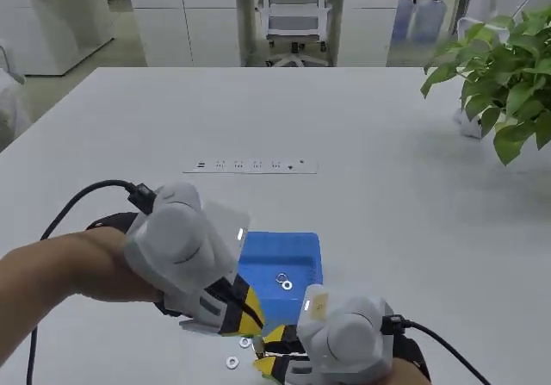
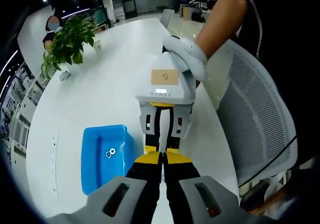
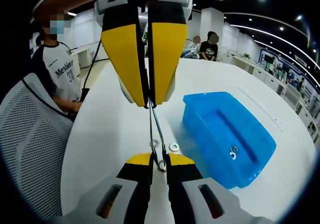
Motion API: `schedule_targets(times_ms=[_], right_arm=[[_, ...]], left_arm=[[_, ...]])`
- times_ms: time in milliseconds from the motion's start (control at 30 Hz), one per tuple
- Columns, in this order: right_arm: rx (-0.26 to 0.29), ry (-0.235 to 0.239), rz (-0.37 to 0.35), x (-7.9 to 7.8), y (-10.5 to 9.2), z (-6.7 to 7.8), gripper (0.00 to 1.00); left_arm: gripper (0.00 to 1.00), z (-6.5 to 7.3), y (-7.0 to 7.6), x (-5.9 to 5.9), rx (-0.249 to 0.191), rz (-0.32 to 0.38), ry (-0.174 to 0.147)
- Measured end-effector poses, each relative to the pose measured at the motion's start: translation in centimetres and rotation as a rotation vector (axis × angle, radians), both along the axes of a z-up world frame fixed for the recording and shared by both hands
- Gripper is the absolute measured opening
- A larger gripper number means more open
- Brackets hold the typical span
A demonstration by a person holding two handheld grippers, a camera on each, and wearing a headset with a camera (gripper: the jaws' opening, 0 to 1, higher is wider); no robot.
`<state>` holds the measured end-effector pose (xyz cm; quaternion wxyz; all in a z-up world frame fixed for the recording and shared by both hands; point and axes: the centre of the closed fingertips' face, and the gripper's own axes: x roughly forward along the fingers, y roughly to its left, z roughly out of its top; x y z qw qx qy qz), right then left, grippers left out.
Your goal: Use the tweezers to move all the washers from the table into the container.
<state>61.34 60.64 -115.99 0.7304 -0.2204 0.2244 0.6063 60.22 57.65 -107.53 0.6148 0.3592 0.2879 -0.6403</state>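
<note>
White table (image 1: 362, 127); left gripper (image 1: 250, 316) hides container (image 1: 297, 251) corner; tweezers (image 3: 158, 131) tips obscured.

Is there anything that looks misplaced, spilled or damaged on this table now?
Nothing stands out. The blue container sits flat with two washers inside; two more washers lie on the table beside it, not yet moved. The tweezers look straight, held between the left claw and the right claw.
</note>
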Motion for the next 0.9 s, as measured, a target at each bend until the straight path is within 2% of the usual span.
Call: schedule_targets(times_ms=[167,200,433,600,900], right_arm=[[-0.005,0.007,0.0,-0.18,0.08,-0.45,0.12],[-0.002,0.008,-0.003,-0.17,0.1,-0.43,0.12],[-0.001,0.023,-0.004,-0.18,0.13,-0.53,0.11],[0.001,0.057,-0.02,-0.16,0.05,-0.56,0.1],[-0.01,0.063,-0.023,-0.18,-0.07,-0.61,0.09]], left_arm=[[0.04,-0.36,0.05,-0.16,0.004,0.001,0.006],[0.04,-0.31,-0.07,-0.11,-0.008,0.006,0.008],[0.04,-0.28,-0.06,0.16,-0.016,0.018,0.011],[0.04,-0.26,-0.25,0.4,-0.03,0.029,0.027],[0.04,-0.22,-0.68,0.28,-0.032,0.021,0.029]])
